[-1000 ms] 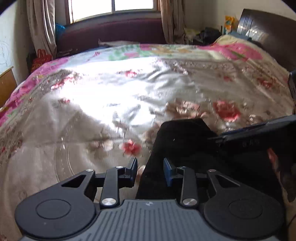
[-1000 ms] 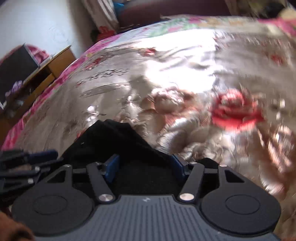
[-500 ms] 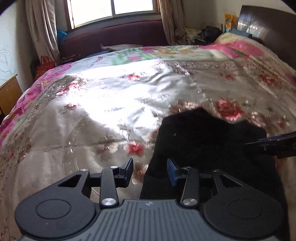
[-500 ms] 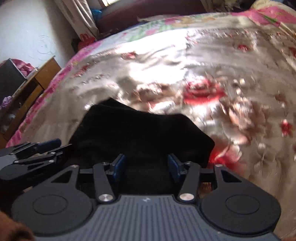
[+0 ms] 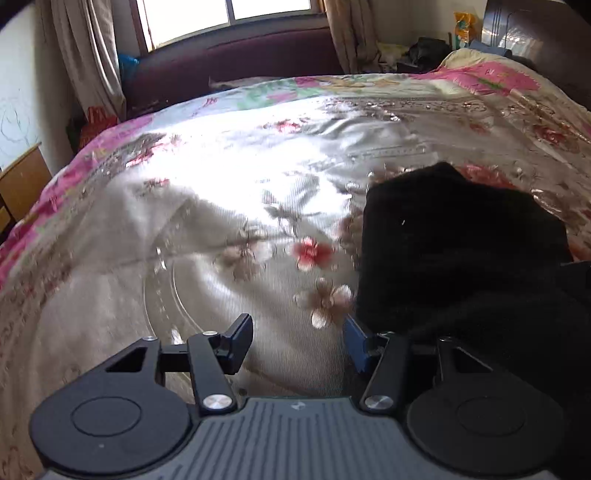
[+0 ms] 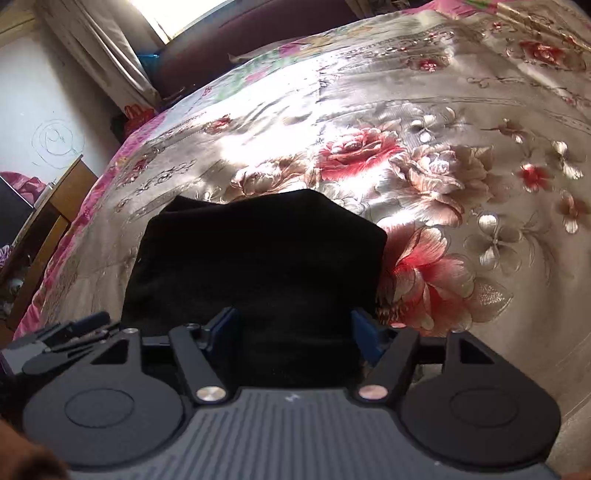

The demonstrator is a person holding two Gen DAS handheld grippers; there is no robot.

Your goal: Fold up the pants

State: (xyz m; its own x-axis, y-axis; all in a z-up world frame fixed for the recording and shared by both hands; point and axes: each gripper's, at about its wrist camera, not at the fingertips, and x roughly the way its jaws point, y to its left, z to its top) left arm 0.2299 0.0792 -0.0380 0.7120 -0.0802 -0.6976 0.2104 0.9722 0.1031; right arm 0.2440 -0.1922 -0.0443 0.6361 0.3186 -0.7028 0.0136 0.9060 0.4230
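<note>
The black pants lie in a folded bundle on the floral bedspread, at the right of the left wrist view. My left gripper hovers just left of the bundle's near edge. Its jaws are opening, with only bedspread between them. In the right wrist view the pants fill the middle. My right gripper stands over their near edge with its jaws opening. Black cloth lies between the fingers, and the pads do not press on it. The left gripper's fingers show at the lower left of that view.
The shiny bedspread stretches wide to the far side and right. A wooden bedside cabinet stands at the bed's left edge. A dark red bench and curtains lie under the window, and a dark headboard is at the far right.
Both grippers' jaws have widened. The right gripper has slid out of the left wrist view to the right. The left gripper has shifted left, off the pants' edge and over the bedspread.
</note>
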